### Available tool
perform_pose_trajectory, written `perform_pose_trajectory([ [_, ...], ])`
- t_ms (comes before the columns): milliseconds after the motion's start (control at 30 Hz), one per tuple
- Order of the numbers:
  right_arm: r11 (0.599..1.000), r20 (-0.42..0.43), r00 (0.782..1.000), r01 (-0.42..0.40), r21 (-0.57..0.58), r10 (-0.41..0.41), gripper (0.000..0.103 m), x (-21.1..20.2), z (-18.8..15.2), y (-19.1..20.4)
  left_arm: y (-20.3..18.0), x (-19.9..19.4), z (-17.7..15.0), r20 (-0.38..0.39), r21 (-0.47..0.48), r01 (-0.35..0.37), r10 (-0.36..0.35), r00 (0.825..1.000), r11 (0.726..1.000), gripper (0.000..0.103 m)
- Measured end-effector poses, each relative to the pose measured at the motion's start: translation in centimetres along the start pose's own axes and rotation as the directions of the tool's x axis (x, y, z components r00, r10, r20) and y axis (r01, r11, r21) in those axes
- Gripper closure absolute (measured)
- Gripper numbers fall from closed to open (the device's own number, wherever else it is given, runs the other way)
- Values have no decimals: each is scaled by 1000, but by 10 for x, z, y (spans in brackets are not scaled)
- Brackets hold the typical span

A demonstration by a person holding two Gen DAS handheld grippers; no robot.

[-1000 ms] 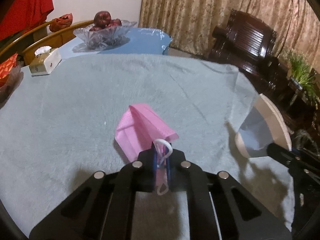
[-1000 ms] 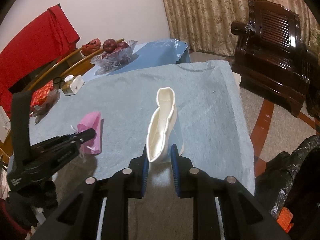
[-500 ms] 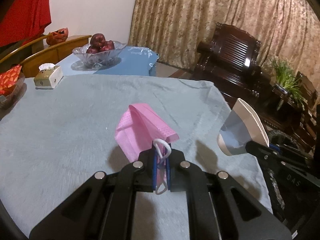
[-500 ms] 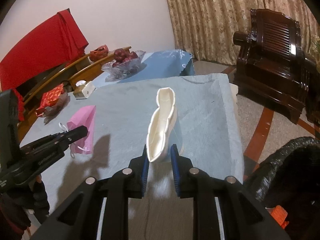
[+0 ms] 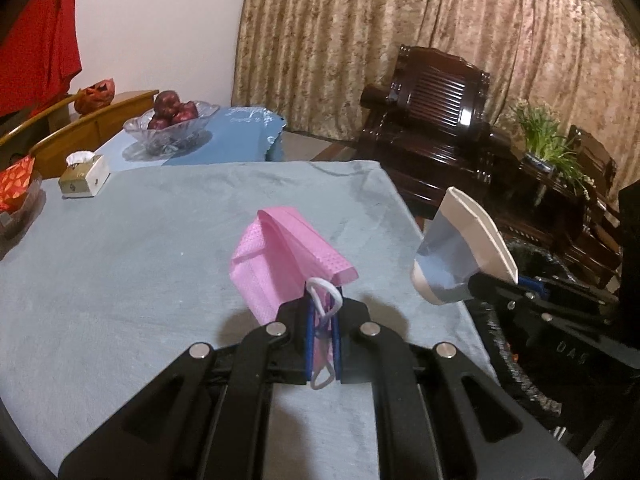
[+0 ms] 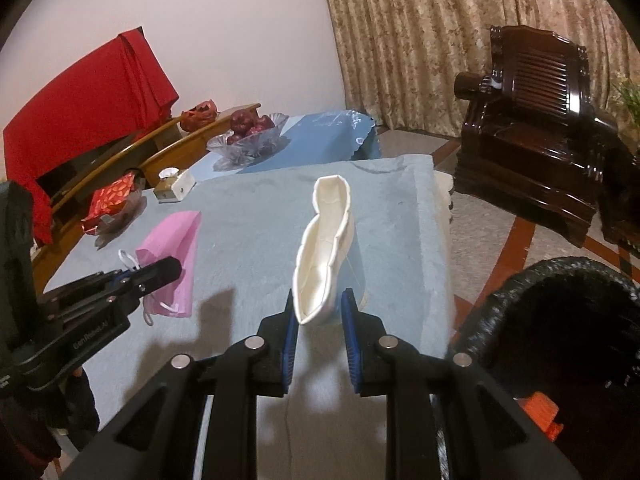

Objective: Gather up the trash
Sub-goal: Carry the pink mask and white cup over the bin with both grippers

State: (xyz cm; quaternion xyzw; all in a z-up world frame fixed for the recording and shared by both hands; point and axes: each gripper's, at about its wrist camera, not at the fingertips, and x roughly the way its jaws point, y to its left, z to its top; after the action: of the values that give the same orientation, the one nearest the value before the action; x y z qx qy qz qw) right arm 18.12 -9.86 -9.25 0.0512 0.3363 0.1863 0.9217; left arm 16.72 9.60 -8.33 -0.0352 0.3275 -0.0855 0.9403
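Note:
My left gripper (image 5: pixel 323 312) is shut on a pink face mask (image 5: pixel 280 256) with white ear loops, held clear above the grey-blue tablecloth (image 5: pixel 120 260). My right gripper (image 6: pixel 320 314) is shut on a squashed white paper cup (image 6: pixel 324 248), flattened between the blue pads. In the left wrist view the cup (image 5: pixel 460 252) hangs past the table's right edge, over a bin lined with a black bag (image 5: pixel 528 264). In the right wrist view the mask (image 6: pixel 172 256) and left gripper (image 6: pixel 160 272) sit at the left, and the black bag (image 6: pixel 560 320) opens at the lower right.
A glass bowl of red fruit (image 5: pixel 172 120), a tissue box (image 5: pixel 84 176) and a red packet (image 5: pixel 16 184) stand at the table's far left. A dark wooden armchair (image 5: pixel 436 120) and a potted plant (image 5: pixel 548 140) are behind. An orange item (image 6: pixel 540 412) lies in the bag.
Both grippers have risen and moved toward the table's right edge, carrying the mask and the cup. The black bag has come further into both views. Neither grip has changed.

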Motion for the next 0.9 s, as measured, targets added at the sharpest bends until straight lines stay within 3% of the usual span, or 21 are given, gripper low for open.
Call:
perform_pose_trajectory([
  [633, 997, 42, 996, 79, 9, -79, 82, -70, -29, -17, -60, -34, -12, 40, 50, 85, -87, 995, 995, 97],
  [900, 991, 67, 989, 128, 43, -131, 82, -99, -39, -41, -93, -35, -16, 35, 95, 136, -140, 990, 986, 97],
])
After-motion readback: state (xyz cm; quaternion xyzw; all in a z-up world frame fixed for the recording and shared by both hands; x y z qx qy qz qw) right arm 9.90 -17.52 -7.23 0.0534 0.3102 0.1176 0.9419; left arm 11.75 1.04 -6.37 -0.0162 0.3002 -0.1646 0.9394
